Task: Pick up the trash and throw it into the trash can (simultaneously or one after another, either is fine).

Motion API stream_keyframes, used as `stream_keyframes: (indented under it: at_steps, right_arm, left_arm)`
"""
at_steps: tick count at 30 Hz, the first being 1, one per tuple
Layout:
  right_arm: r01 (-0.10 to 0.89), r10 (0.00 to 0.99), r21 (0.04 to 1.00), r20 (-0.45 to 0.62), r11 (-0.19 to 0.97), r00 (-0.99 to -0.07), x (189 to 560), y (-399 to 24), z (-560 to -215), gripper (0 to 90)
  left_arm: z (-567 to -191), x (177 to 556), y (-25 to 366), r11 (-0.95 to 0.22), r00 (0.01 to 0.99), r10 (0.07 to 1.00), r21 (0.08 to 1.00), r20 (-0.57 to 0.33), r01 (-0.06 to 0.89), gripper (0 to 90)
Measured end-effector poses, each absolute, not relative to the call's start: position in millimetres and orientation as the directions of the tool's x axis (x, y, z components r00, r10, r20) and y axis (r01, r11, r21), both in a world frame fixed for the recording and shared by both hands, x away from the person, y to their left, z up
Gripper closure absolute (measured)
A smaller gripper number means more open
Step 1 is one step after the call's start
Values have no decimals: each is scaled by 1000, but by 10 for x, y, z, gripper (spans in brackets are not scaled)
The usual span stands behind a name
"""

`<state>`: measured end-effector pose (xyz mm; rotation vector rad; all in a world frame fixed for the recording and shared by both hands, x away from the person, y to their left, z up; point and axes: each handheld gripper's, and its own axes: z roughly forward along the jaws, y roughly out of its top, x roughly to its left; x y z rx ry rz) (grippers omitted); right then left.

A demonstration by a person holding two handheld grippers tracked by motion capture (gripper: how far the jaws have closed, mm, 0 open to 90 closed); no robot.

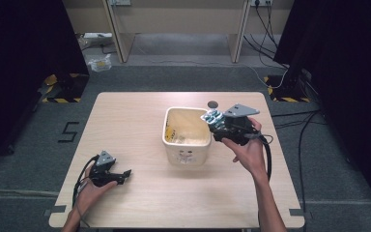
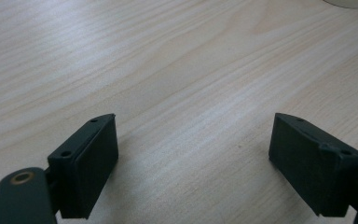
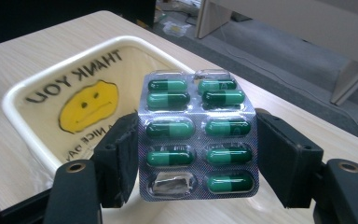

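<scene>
Green capsules sit in the silver blister pack (image 3: 197, 135) that my right hand-held gripper (image 3: 197, 154) pinches, one black jaw pressed against each long edge of the pack. The pack stands upright between the jaws, foil face toward the camera on that gripper; nine pockets hold a capsule and the lower left pocket is torn open and flattened. In the high view my right hand-held gripper (image 1: 216, 121) is lifted off the tabletop (image 1: 135, 121), with the pack (image 1: 211, 116) at its tip just over the near right rim of the cream tub (image 1: 187, 136). Beyond the pack, past my jaws, the tub (image 3: 37, 93) has a yellow face and the words "THANK YOU" printed inside it.

My left hand-held gripper (image 1: 121, 175) rests low on the tabletop, well apart from the tub and toward my side. Its jaws are spread wide with nothing between them, and bare pale wood grain (image 2: 182, 84) lies ahead of them. A sliver of the tub's base (image 2: 349, 3) shows far ahead and to the right of that gripper.
</scene>
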<state>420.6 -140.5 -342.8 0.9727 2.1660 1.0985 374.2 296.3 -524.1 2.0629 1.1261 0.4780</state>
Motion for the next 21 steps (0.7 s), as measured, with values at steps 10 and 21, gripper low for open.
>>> stream_keyframes:
  at_steps: [10, 21]
  right_arm:
    - [366, 747, 818, -112, 444, -656, 4352, -1066, -3436, 348]
    - [389, 726, 792, -96, 470, -681, 4487, -868, -3539, 348]
  left_arm:
    - [-5241, 3742, 2963, -354, 548, 836, 745, -20, 566, 147]
    - [-5241, 3742, 2963, -354, 548, 836, 744, -20, 566, 146]
